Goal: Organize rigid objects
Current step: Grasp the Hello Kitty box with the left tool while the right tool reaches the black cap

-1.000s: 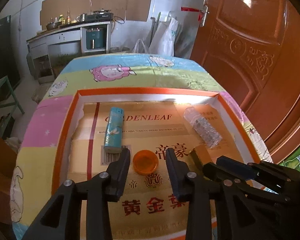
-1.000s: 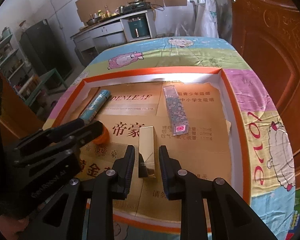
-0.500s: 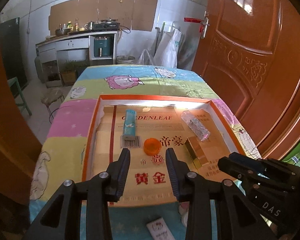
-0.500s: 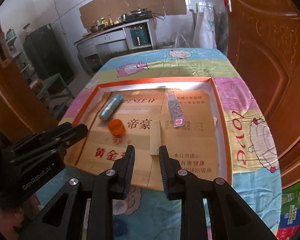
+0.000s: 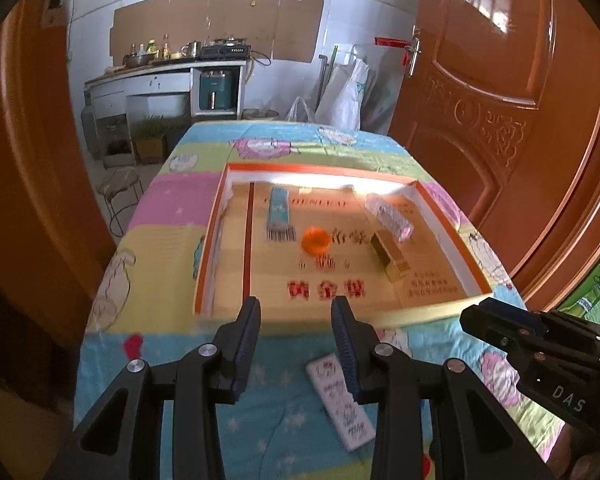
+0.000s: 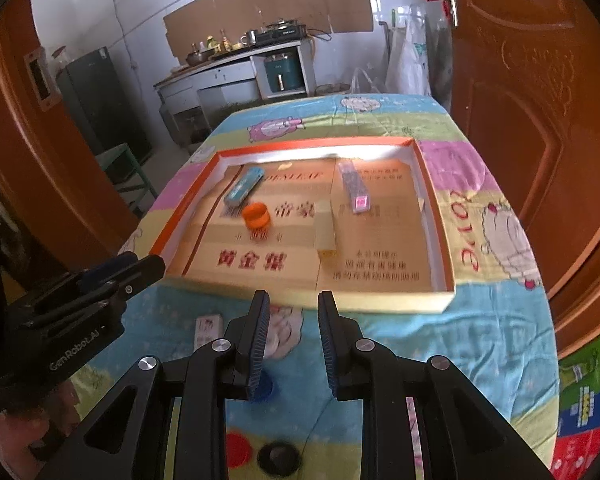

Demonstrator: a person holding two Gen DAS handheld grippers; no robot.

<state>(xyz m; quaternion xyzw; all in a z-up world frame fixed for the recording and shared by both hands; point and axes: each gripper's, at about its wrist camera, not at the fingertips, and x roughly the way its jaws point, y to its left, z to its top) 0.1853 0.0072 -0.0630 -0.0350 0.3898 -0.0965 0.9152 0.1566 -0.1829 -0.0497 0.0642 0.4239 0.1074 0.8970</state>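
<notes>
An orange-rimmed tray (image 5: 210, 240) lined with cardboard lies on the cartoon-print tablecloth. In it are a teal box (image 5: 279, 208), an orange cap (image 5: 316, 240), a gold box (image 5: 390, 256) and a clear patterned box (image 5: 388, 216). My left gripper (image 5: 296, 312) hovers open over the tray's near edge with nothing between its fingers. My right gripper (image 6: 292, 304) is also open and holds nothing, just short of the tray (image 6: 436, 216). From the right wrist the gold box (image 6: 325, 226) and orange cap (image 6: 257, 216) lie well ahead of it.
A white flat item (image 5: 340, 400) lies on the cloth under the left gripper. Near the table's front are a blue cap (image 6: 264, 390), a red cap (image 6: 236, 454) and a black cap (image 6: 278, 458). Wooden doors stand on both sides, with a kitchen counter behind.
Both grippers have drawn back and risen away from the tray. The orange cap and the gold box, earlier between the fingers, stay lying in the tray.
</notes>
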